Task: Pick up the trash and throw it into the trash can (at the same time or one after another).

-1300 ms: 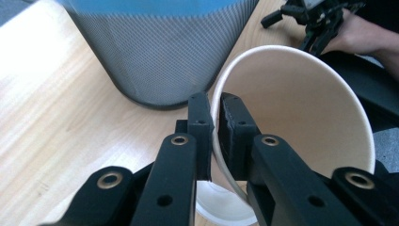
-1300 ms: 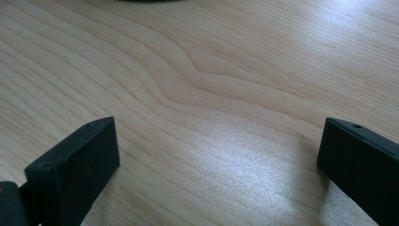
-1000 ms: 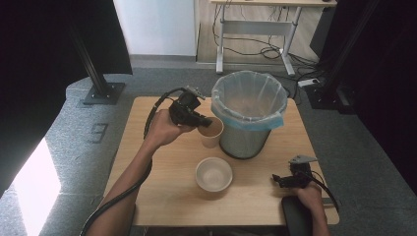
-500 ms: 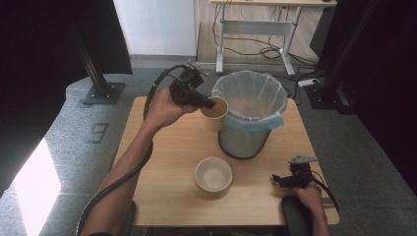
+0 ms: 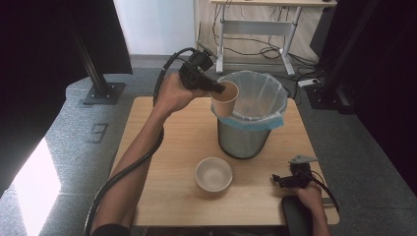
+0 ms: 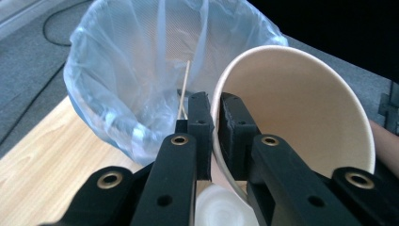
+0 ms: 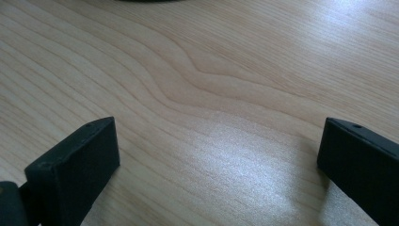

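You're pinching the paper cup [image 5: 226, 98] by its rim w/ the left tongs [image 6: 214, 110], holding it at the lined bin's [image 5: 275, 110] edge so it can drop inside, while your right tongs [image 7: 216, 155] are sitting released on the counter [image 5: 162, 147].

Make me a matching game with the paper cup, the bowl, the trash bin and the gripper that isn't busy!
Things:
1. paper cup
2. bowl
3. trash bin
4. right gripper

States:
A. lined with a clear blue bag
B. pinched at its rim by the left gripper, tilted at the bin's edge
C. jaws wide apart, low over the table
D. standing alone on the wood, in front of the bin

Pairs: 1-B, 2-D, 3-A, 4-C
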`<state>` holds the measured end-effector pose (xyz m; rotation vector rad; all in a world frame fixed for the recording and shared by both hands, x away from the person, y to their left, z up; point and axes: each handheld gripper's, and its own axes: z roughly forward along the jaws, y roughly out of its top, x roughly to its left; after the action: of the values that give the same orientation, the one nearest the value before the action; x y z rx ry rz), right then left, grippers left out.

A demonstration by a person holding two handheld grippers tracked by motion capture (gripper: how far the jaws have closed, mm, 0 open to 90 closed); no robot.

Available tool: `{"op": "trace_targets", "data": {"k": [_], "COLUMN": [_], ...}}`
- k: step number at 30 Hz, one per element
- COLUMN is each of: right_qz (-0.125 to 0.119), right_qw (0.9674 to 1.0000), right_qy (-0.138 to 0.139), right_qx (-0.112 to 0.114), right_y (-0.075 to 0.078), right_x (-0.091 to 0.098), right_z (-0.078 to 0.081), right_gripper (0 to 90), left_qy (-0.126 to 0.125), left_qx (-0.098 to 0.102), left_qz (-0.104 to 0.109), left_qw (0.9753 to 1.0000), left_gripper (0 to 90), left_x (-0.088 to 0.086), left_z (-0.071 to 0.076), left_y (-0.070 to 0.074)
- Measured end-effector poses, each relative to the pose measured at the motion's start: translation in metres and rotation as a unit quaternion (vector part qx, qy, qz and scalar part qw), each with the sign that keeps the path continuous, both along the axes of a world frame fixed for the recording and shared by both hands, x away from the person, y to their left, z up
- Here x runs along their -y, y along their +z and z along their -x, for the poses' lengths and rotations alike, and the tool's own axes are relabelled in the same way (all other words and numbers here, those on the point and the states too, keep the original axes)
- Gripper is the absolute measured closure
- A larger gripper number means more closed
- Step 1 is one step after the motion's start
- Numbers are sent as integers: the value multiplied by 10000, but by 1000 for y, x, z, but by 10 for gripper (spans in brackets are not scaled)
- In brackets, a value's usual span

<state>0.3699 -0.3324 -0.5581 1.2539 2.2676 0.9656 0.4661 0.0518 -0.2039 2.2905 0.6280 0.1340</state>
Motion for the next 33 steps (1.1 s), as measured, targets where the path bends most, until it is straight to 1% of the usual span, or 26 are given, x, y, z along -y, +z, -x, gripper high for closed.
{"op": "trace_targets", "data": {"k": [4,8,11,14,19,22,24,28,33], "right_qz": [-1,-4,-6,-6,-6,-6,-3,-1,4], "right_qw": [10000,10000,10000,10000,10000,10000,10000,10000,10000], "right_qy": [-1,-2,-1,2,1,0,-2,11,24], "right_qx": [-1,5,3,4,4,5,5,6,2], "right_y": [0,0,0,0,0,0,0,0,0], "right_x": [0,0,0,0,0,0,0,0,0], "right_z": [0,0,0,0,0,0,0,0,0], "right_gripper": [0,0,0,0,0,0,0,0,0], "left_qy": [14,59,85,162,254,297,316,368,462], "left_qx": [31,83,92,137,168,189,196,219,157], "left_qz": [0,-54,-8,-42,4,-37,-28,-67,-73], "left_qw": [10000,9999,9999,9998,9995,9994,9993,9991,9988], "left_gripper": [838,838,838,838,838,837,837,837,837], "left_x": [11,23,30,38,48,55,60,70,77], "left_z": [-7,-15,-20,-26,-35,-41,-45,-53,-61], "left_y": [2,2,2,2,0,-4,-8,-19,-33]}}
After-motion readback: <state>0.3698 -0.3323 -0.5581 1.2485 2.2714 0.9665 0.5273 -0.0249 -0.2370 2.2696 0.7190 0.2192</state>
